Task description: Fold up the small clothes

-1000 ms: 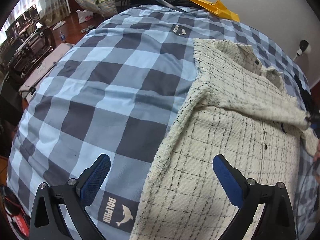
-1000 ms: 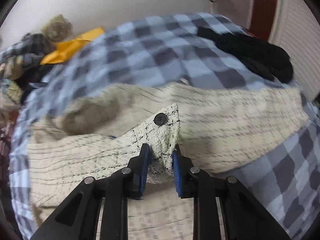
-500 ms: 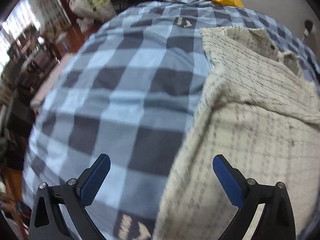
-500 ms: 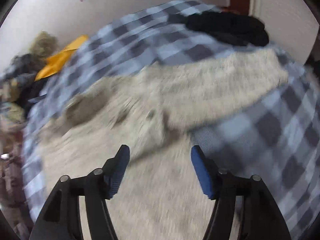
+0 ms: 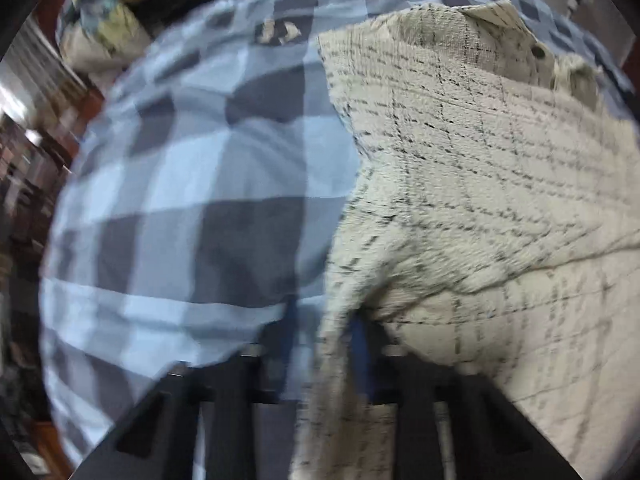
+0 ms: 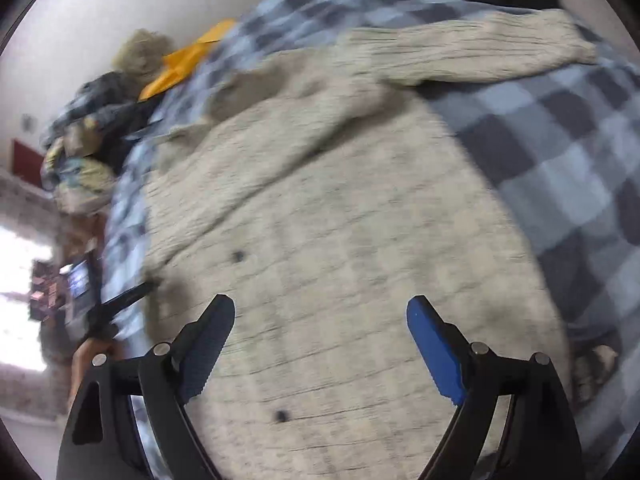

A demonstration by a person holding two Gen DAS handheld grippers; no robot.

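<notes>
The cream jacket [image 5: 480, 184] lies flat on the checked bed [image 5: 192, 184]. The left hand-held gripper [image 5: 324, 344] pinches its near side edge; the body runs ahead and right. The right hand-held gripper [image 6: 320, 344] hovers spread over the front, one sleeve [image 6: 472, 56] stretching ahead-right. Blur hides the pinch's depth.

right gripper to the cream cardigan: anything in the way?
Nothing visible. The right gripper hangs open directly over the cream cardigan, bare knit between its fingers. The left gripper is shut on the cardigan's left edge.
</notes>
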